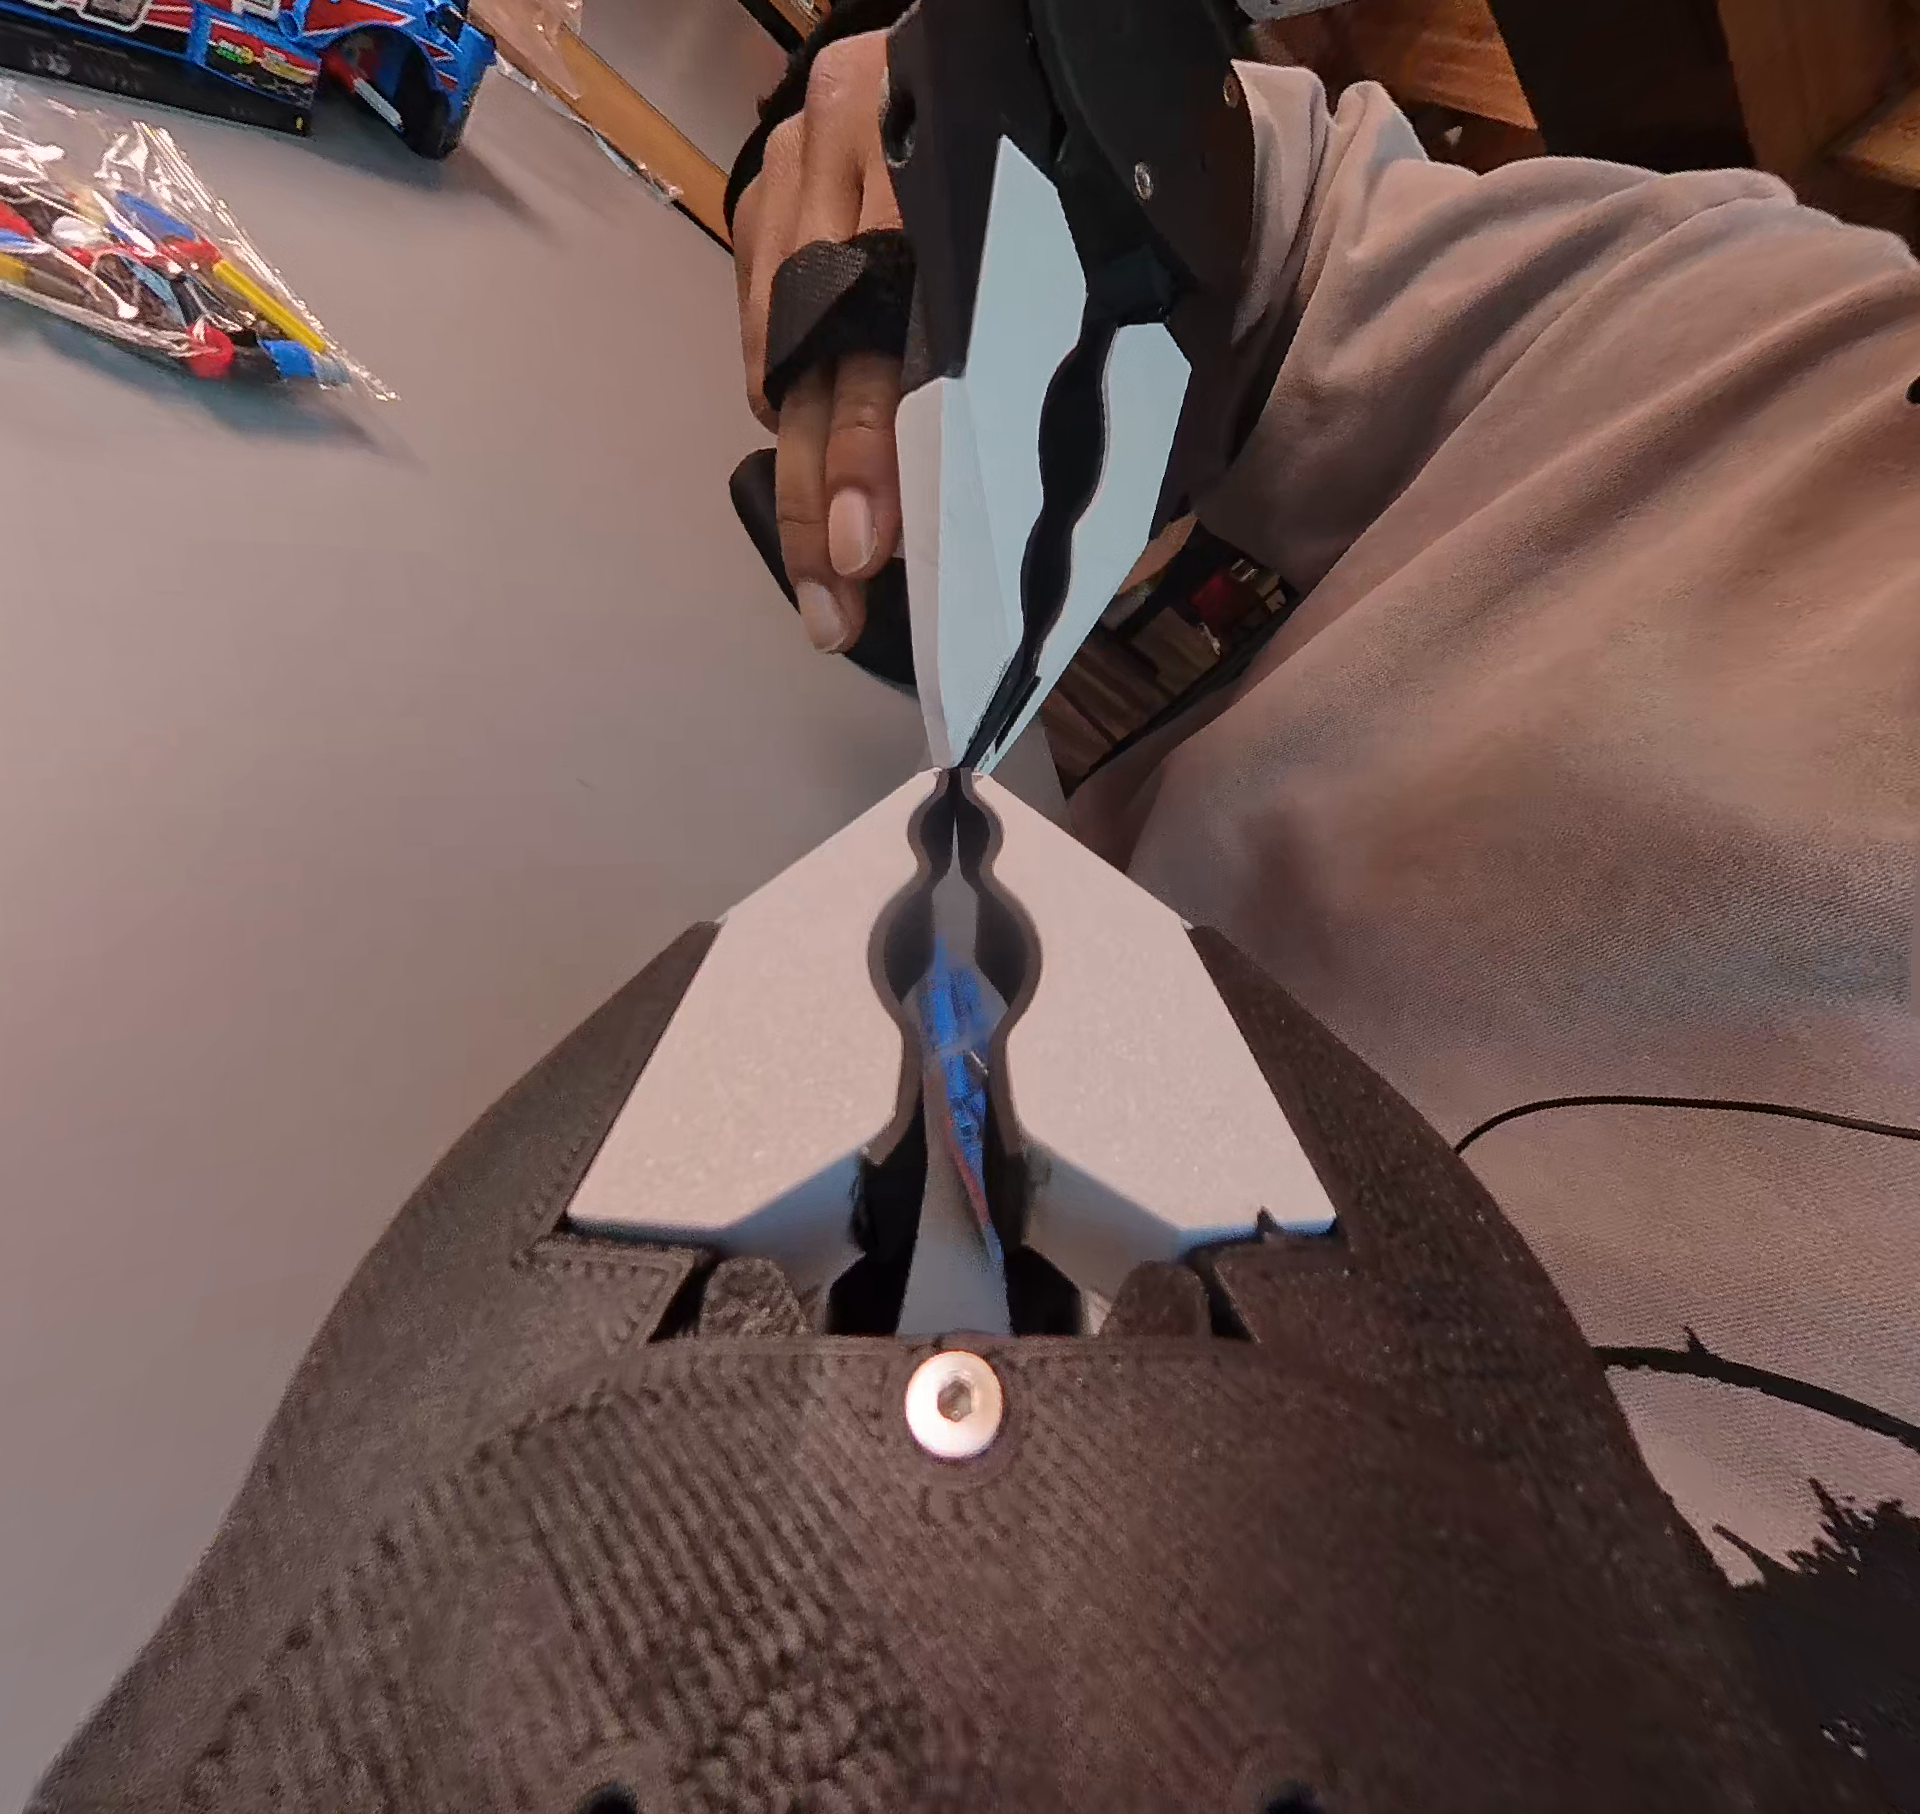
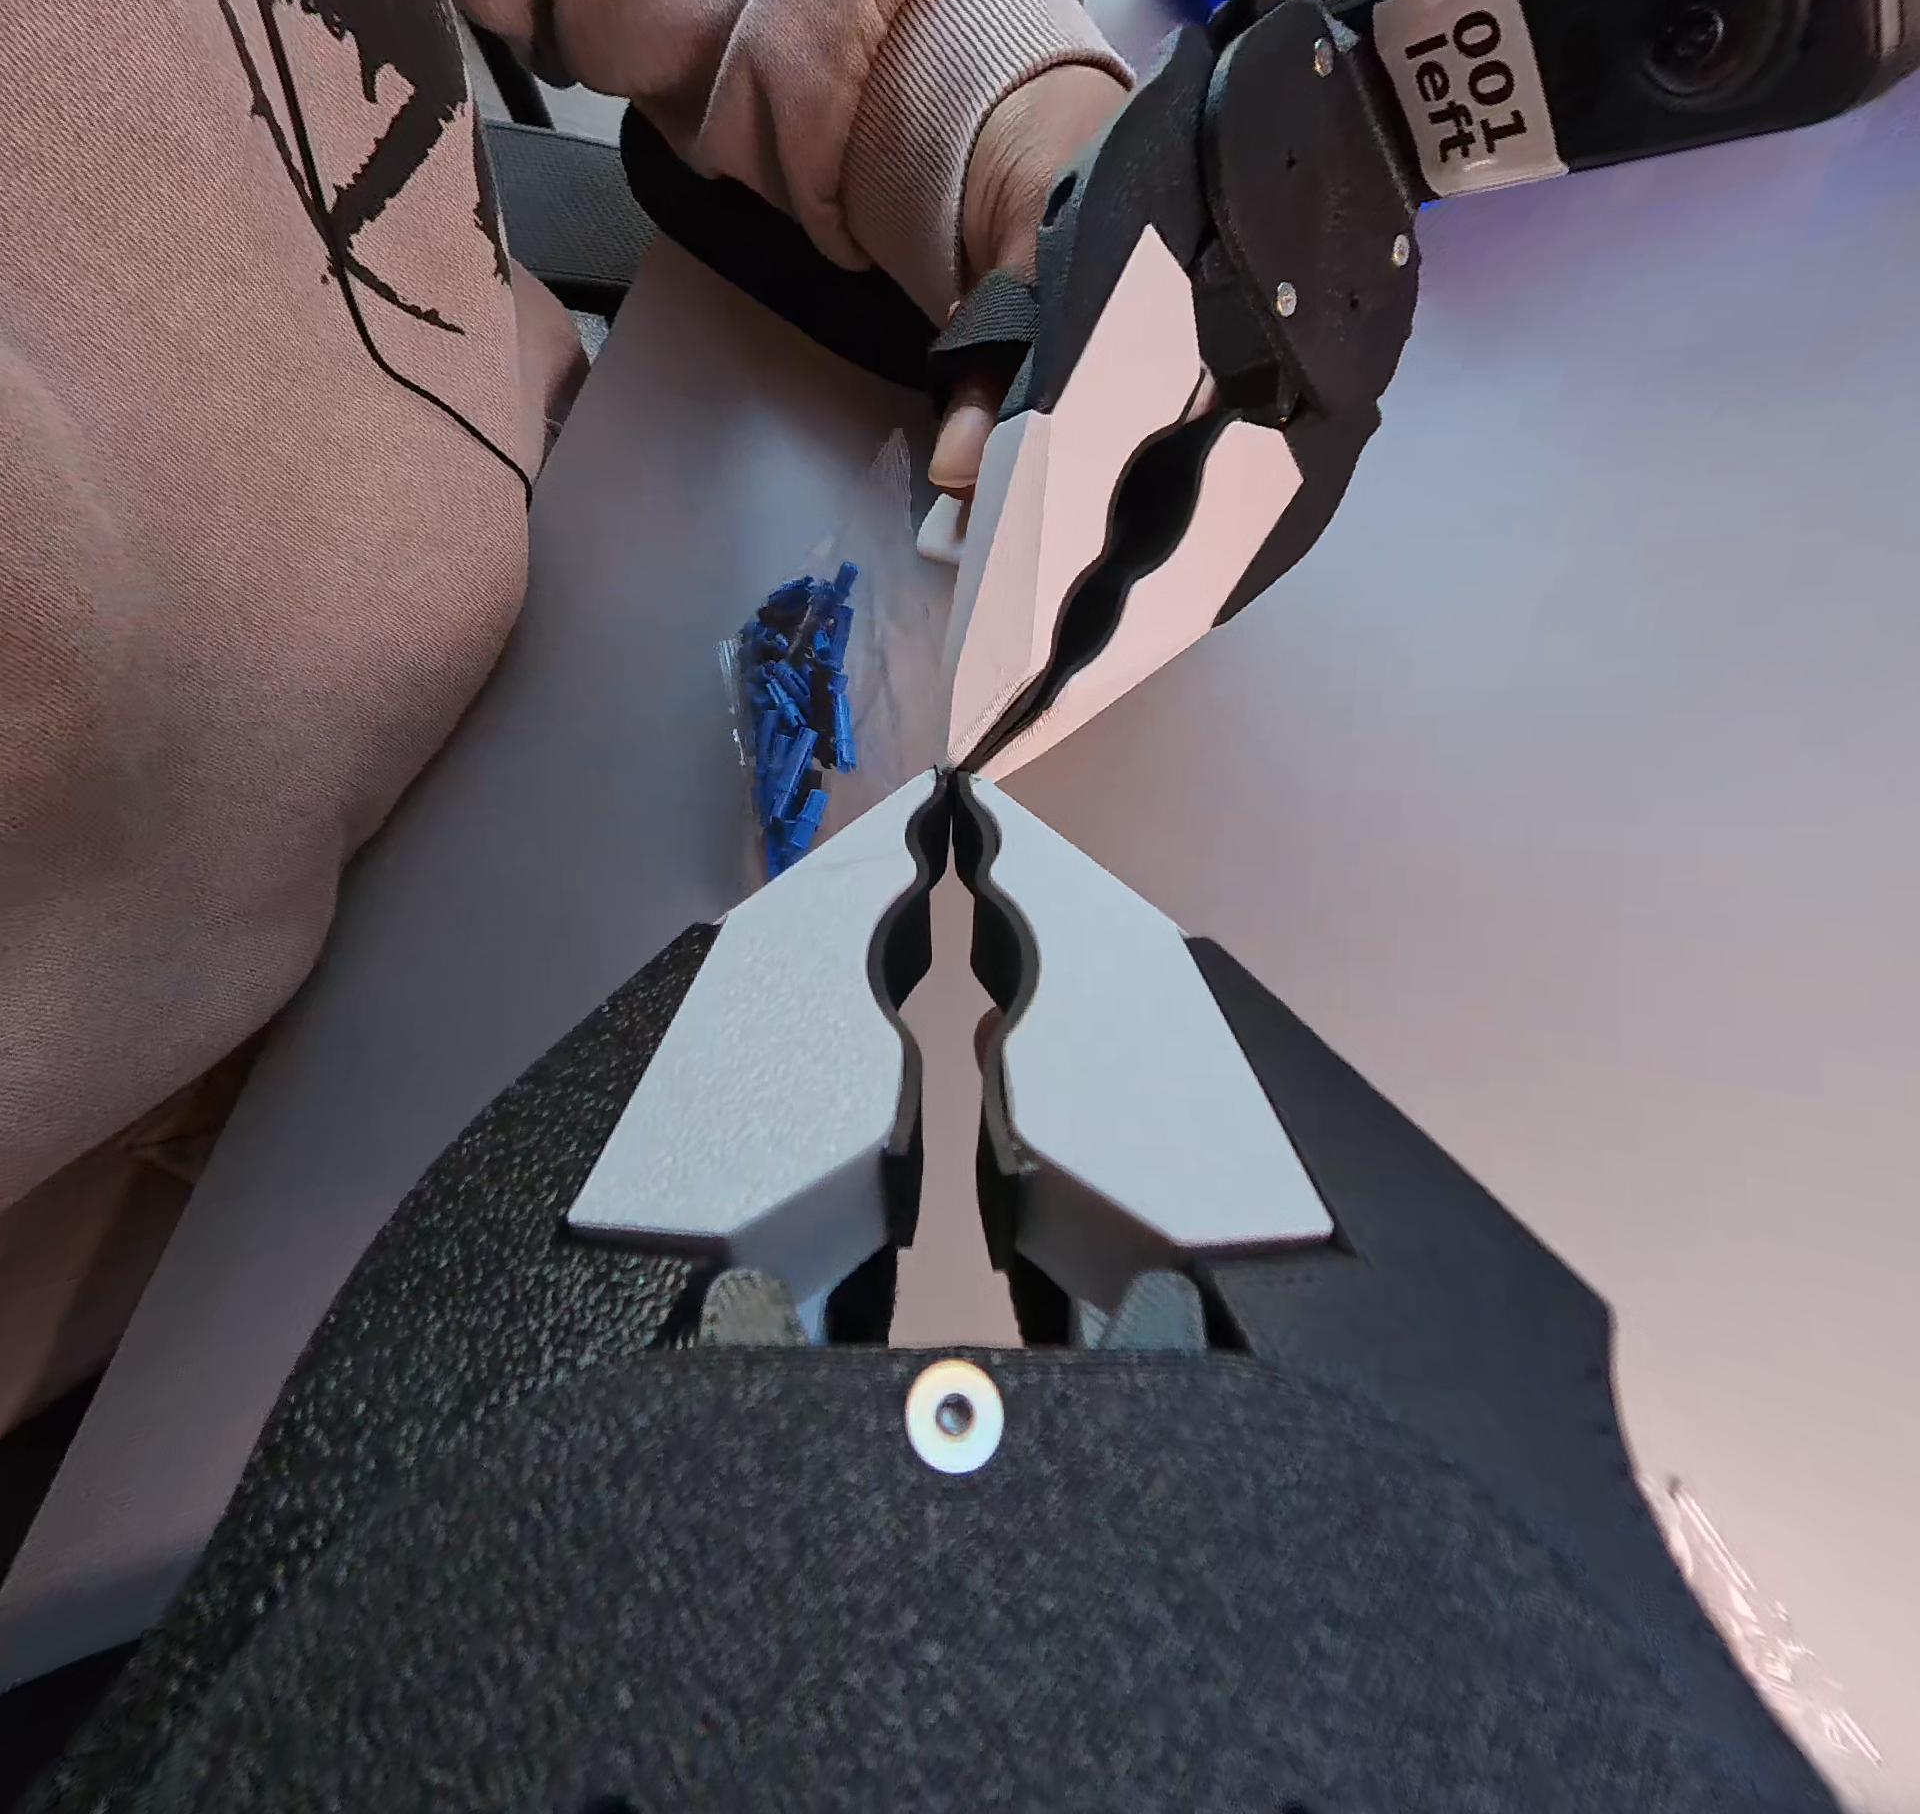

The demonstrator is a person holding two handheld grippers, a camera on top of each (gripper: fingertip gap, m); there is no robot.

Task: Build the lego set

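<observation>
Clear plastic bag of small blue lego pins (image 2: 795, 715) pinched tip-to-tip between left gripper (image 1: 957, 775) and right gripper (image 2: 951, 777) (both jaws pressed together), grey desk (image 2: 1558, 725) beneath.

Bare table (image 1: 312, 829) leftward; parts bag (image 1: 156, 278) beyond.

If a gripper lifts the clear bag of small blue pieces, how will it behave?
The clear bag of blue pieces looks thin and crinkled, so it probably flops and sags. Its loose pieces likely shift inside. The glossy film may slip between fingertips.
</observation>
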